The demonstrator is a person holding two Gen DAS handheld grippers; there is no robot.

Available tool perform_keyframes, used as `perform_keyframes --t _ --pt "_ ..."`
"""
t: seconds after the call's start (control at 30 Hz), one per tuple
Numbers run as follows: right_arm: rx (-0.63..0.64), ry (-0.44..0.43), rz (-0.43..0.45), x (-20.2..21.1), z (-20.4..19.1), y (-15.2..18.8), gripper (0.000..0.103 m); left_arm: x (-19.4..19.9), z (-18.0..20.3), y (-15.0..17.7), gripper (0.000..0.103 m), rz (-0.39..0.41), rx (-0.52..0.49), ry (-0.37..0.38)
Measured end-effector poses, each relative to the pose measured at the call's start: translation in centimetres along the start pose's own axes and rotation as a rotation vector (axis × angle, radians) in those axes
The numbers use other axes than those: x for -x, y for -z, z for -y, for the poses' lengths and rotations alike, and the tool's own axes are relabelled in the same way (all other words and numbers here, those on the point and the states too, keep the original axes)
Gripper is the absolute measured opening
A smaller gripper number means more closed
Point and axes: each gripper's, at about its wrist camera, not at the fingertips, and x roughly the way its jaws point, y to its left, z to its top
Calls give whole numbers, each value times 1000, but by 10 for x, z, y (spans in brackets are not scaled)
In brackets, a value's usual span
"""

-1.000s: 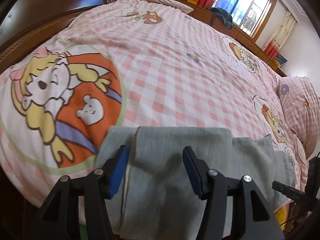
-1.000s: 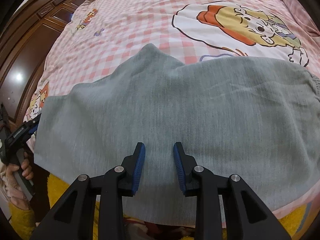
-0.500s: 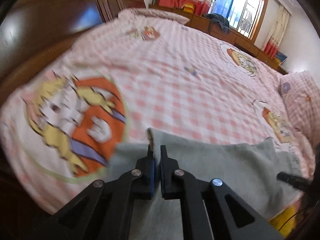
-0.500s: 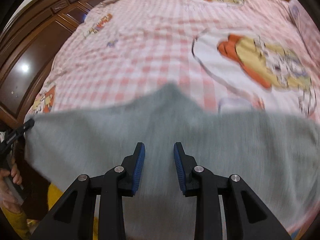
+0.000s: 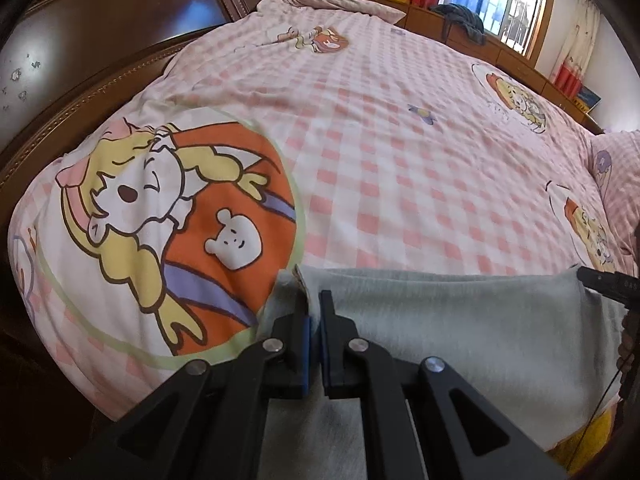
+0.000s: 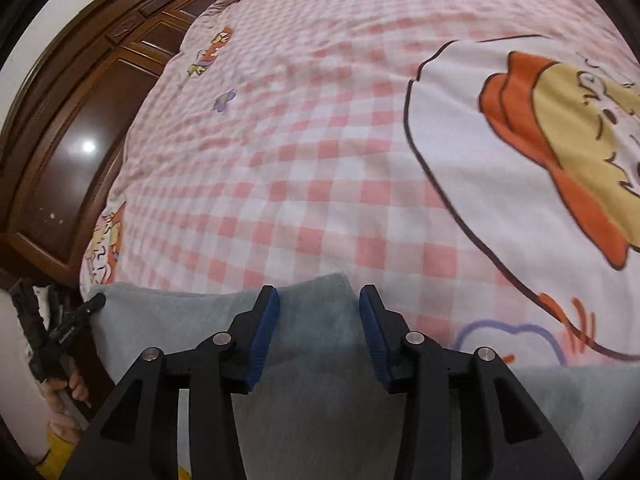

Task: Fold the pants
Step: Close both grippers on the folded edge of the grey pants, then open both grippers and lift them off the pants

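On the bed: grey knit pants (image 5: 460, 320) are lying across my pink checked cartoon quilt (image 5: 400, 160).
Left gripper (image 5: 314, 312): I am pinching the pants' edge.
Right gripper (image 6: 318, 300): I am opening it, unclamped, straddling a fold.

Pink checked bedcover (image 5: 400, 168) with cartoon prints, dark wood wardrobe (image 5: 120, 12), sunlit window (image 5: 516, 4), red-trimmed curtains (image 5: 572, 56)
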Motion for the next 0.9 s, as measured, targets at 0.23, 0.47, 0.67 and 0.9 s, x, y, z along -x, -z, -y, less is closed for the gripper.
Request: perform_keyframes --t 0.23,0.47,0.67,0.9 --pt "20 16 153 23 -1 11 7 16 5 0 4 48 -33 -13" --pt "78 155 127 -8 -5 13 8 -15 -1 -3 5 -7 -27 -49" --pt "83 239 119 -2 -18 11 14 -17 -11 -4 23 24 -35 -151" --pt "147 287 178 26 -75 32 26 17 -53 -3 28 42 77 -140"
